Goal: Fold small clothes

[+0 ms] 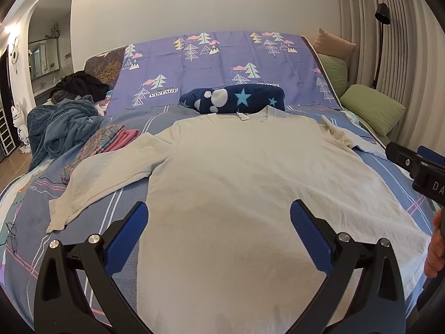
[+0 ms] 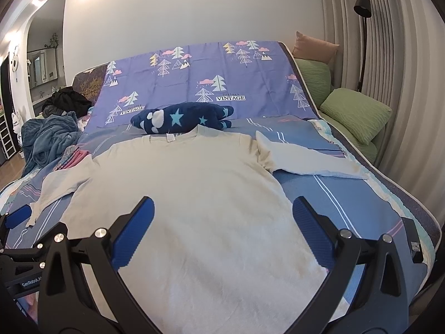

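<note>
A pale beige long-sleeved shirt (image 1: 236, 172) lies flat on the bed, collar toward the headboard, both sleeves spread out; it also shows in the right wrist view (image 2: 194, 183). My left gripper (image 1: 219, 217) is open and empty, hovering over the shirt's lower body. My right gripper (image 2: 222, 211) is open and empty, over the shirt's lower right part. The right gripper's body shows at the right edge of the left wrist view (image 1: 417, 167). The left gripper's body shows at the left edge of the right wrist view (image 2: 16, 220).
A navy star-print plush pillow (image 1: 236, 98) lies just behind the collar. Folded patterned and pink clothes (image 1: 108, 142) sit by the left sleeve. A blue blanket heap (image 1: 61, 128) and dark clothes (image 1: 80, 83) lie far left. Green pillows (image 1: 372, 108) lie right.
</note>
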A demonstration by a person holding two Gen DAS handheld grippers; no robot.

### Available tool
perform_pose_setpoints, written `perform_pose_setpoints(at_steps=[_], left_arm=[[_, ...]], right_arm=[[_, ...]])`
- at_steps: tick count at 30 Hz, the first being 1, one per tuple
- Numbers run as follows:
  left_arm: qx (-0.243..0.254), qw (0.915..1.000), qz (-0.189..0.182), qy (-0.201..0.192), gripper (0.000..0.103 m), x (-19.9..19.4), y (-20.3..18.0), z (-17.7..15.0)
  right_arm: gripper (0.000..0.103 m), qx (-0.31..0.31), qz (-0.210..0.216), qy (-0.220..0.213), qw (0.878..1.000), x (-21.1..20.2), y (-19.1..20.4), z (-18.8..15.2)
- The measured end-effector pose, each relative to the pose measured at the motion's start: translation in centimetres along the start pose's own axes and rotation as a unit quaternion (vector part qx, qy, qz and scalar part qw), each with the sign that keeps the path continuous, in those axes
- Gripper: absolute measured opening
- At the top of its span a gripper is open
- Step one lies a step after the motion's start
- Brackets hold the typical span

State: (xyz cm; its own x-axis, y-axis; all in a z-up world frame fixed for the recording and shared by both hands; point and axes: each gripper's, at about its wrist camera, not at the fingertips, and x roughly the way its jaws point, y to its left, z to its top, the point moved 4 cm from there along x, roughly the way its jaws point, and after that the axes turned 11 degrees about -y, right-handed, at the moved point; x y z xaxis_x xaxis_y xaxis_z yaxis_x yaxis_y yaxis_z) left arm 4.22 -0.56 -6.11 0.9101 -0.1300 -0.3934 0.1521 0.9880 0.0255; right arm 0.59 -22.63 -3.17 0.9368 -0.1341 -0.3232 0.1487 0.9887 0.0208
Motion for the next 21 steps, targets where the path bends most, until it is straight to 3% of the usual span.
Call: perform_pose_setpoints(at_steps=[21], left_arm=[[-0.01, 0.9998, 0.015, 0.0, 0.102, 0.7, 1.6, -0.7]], right_arm=[[0.101, -0.018, 0.005, 0.016, 1.0, 0.8, 1.4, -0.9]])
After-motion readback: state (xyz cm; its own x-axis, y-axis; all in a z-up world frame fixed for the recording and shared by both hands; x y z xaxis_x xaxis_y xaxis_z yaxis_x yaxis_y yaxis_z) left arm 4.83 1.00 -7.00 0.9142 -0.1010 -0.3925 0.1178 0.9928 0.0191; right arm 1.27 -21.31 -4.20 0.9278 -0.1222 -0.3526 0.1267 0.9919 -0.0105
